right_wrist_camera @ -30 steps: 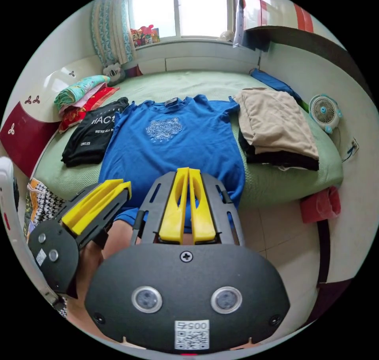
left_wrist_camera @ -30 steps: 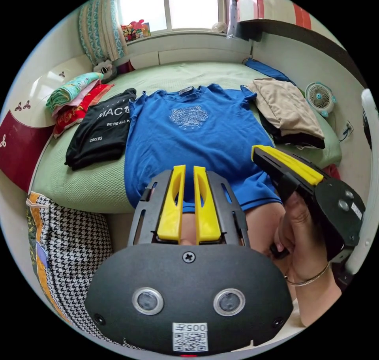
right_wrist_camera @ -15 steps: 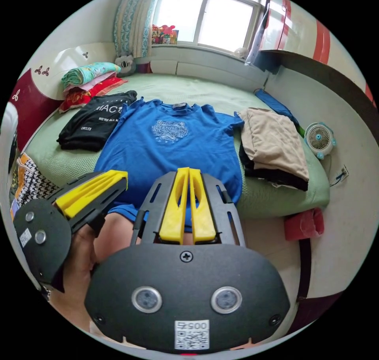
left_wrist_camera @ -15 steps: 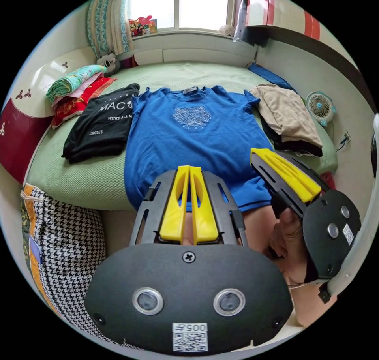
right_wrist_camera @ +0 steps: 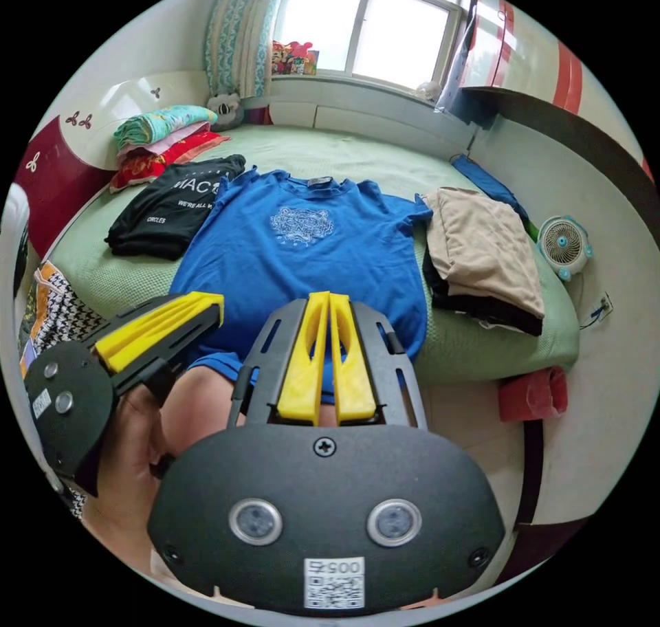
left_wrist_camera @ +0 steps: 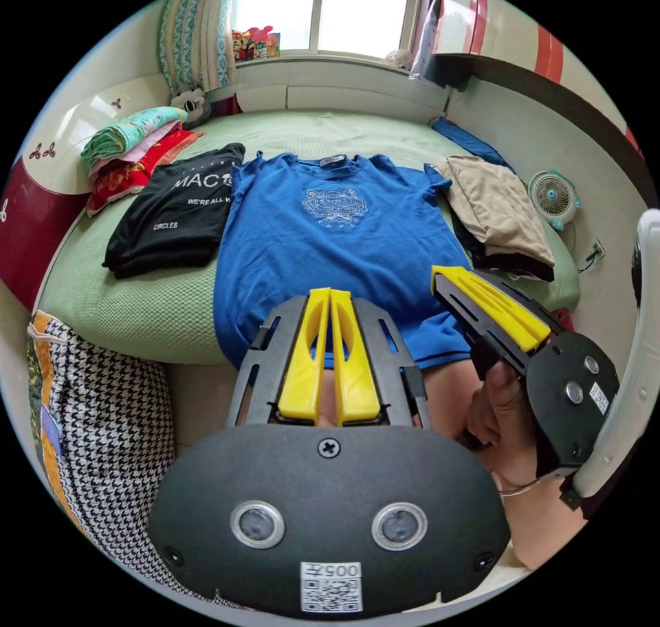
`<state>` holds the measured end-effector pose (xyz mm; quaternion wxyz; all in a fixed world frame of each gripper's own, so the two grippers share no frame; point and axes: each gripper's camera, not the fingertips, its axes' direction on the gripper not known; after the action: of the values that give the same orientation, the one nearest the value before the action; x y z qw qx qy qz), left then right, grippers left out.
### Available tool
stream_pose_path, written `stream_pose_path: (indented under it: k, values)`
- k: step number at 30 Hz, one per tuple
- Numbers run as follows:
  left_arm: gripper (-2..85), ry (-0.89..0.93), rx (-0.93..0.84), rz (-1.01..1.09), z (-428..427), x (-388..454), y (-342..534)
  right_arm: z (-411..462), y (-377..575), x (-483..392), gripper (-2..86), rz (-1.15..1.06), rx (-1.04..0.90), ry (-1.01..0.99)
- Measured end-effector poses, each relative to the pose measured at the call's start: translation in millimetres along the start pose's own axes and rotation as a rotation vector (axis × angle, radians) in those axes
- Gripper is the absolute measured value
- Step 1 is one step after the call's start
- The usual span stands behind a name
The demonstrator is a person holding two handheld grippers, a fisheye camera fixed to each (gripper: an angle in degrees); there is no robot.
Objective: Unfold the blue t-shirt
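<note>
The blue t-shirt [left_wrist_camera: 337,242] [right_wrist_camera: 302,249] lies spread flat, front up, on the green bed [left_wrist_camera: 137,311], its hem hanging over the near edge. My left gripper [left_wrist_camera: 328,291] hovers just in front of that hem, jaws shut together with nothing between them. My right gripper [right_wrist_camera: 327,295] hangs the same way, shut and empty. In the left gripper view the right gripper [left_wrist_camera: 440,273] comes in from the right, held by a hand [left_wrist_camera: 509,421]. In the right gripper view the left gripper [right_wrist_camera: 216,302] sits at the left, also shut.
A folded black t-shirt [left_wrist_camera: 175,214] lies left of the blue one, and a beige and black pile [left_wrist_camera: 498,207] lies to its right. Colourful folded bedding [left_wrist_camera: 130,139] sits by the headboard. A houndstooth bag [left_wrist_camera: 103,414], a small fan [left_wrist_camera: 553,197] and a red bundle [right_wrist_camera: 533,393] are on the floor.
The left gripper's jaws closed from a narrow gap. Both cameras rose and tilted a little; the t-shirt has stayed flat on the bed.
</note>
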<state>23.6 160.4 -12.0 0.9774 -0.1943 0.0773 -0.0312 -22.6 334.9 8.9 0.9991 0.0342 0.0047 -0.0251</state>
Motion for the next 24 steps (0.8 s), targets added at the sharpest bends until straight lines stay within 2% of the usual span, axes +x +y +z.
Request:
stream_pose_path:
  k: [10, 16, 21, 24]
  values:
    - [-0.7, -0.024, 0.001, 0.016, 3.5, 7.6, -2.3, 22.8, -21.6, 22.5, -1.0, 0.059, -0.065, -0.112]
    - [-0.7, -0.013, -0.001, 0.01, 5.1, 8.0, -3.8, 49.0, -41.8, 20.1, -1.0, -0.013, -0.193, -0.132]
    - [-0.7, -0.045, -0.001, 0.04, 4.6, 15.1, -4.2, 74.6, -60.7, 32.5, -1.1, -0.024, -0.313, -0.247]
    - [-0.7, -0.061, -0.004, 0.064, 5.0, 19.4, -5.0, 70.8, -70.7, 45.0, -1.1, 0.021, -0.281, -0.249]
